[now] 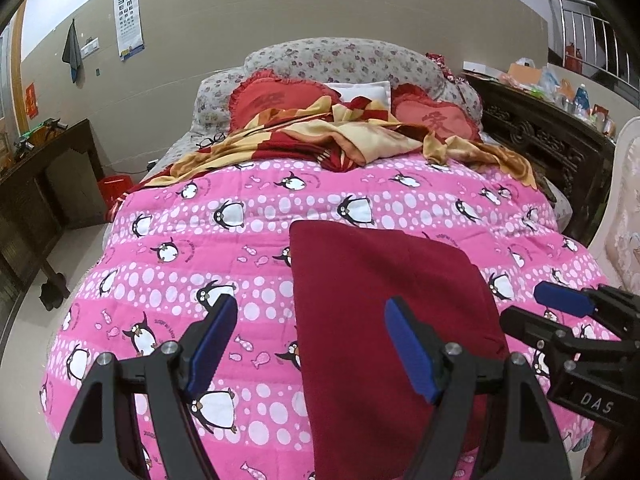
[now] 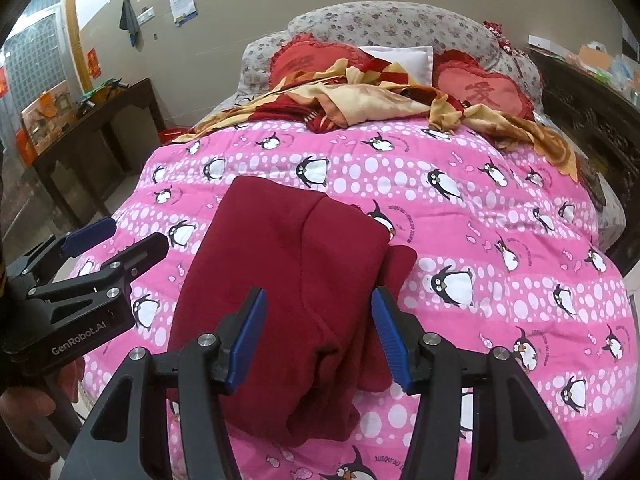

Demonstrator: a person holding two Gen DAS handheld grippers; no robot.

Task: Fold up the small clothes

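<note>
Lying on the pink penguin quilt (image 1: 256, 240) near the foot of the bed (image 2: 392, 24), the dark red garment (image 2: 288, 280) is already folded into a compact oblong. In the right wrist view one layer overlaps another, with a curved fold edge running down the middle and a narrower strip showing along its right side. In the left wrist view the top face looks flat and smooth. Judged from this, most of the folding is done; what remains is probably one more fold across, or only squaring up and setting the piece aside. No other small clothes waiting to be folded can be made out; the loose red and yellow cloth (image 1: 360, 136) by the pillows appears to be bedding.

The left hand-held gripper (image 1: 312, 344) has its fingers spread wide apart and holds nothing; it hovers at the garment's left edge, one finger over the quilt, the other over the red fabric. Contact cannot be confirmed. The right hand-held gripper (image 2: 318, 340) is likewise spread, empty, and sits above the garment's near right part, its fingers on either side of the fold edge.
</note>
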